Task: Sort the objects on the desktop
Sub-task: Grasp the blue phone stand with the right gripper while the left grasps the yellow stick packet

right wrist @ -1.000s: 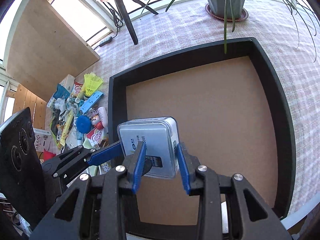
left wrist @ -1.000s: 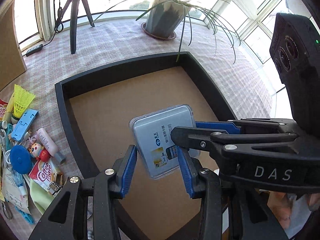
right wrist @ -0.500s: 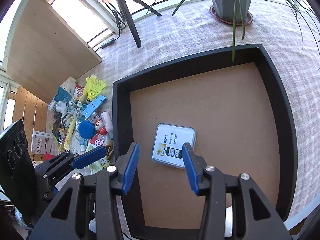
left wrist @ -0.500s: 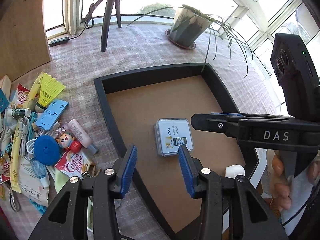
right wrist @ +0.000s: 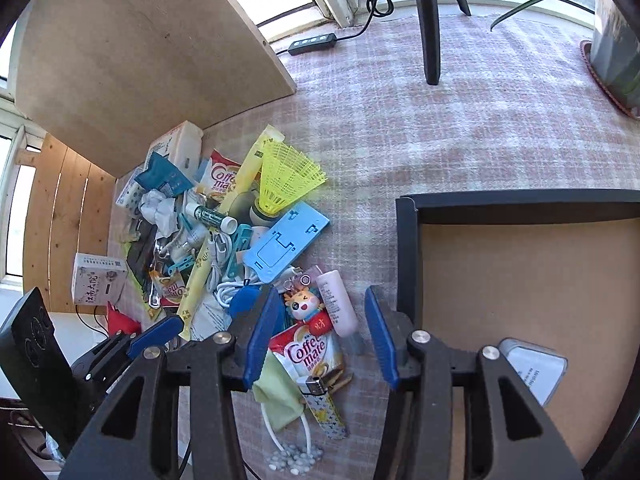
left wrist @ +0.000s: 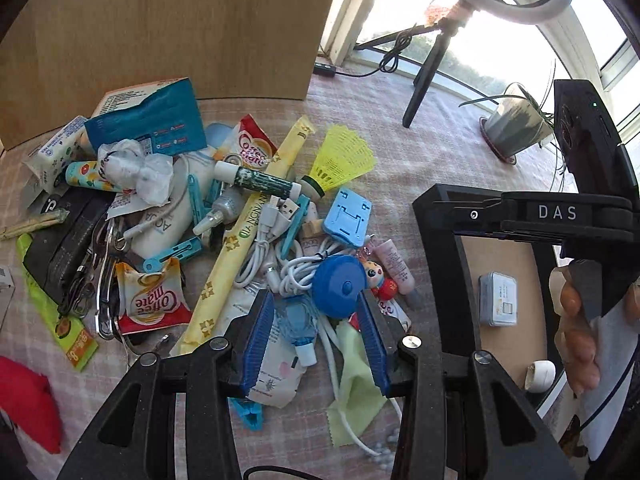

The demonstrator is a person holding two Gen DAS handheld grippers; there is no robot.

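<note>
A pile of small objects lies on the checked cloth left of a black tray (left wrist: 442, 264). My left gripper (left wrist: 316, 340) is open and empty above the pile, over a blue round tape measure (left wrist: 339, 286) and a small clear bottle (left wrist: 298, 326). My right gripper (right wrist: 318, 338) is open and empty over a Coffee mate sachet (right wrist: 310, 354), a cartoon keychain (right wrist: 302, 304) and a pink tube (right wrist: 336, 300). The tray (right wrist: 406, 264) holds a silver tin (left wrist: 498, 299), which also shows in the right wrist view (right wrist: 534, 372).
The pile holds a yellow shuttlecock (left wrist: 340, 160), a blue phone stand (right wrist: 286, 242), white cables (left wrist: 272, 256), a lighter (right wrist: 322, 404), clips and packets. A wooden board (left wrist: 160, 28) stands behind it. A tripod (left wrist: 428, 64) and potted plant (left wrist: 514, 124) stand farther back.
The tin was let go and lies in the tray. Both grippers opened and swung left from the tray to above the pile.
</note>
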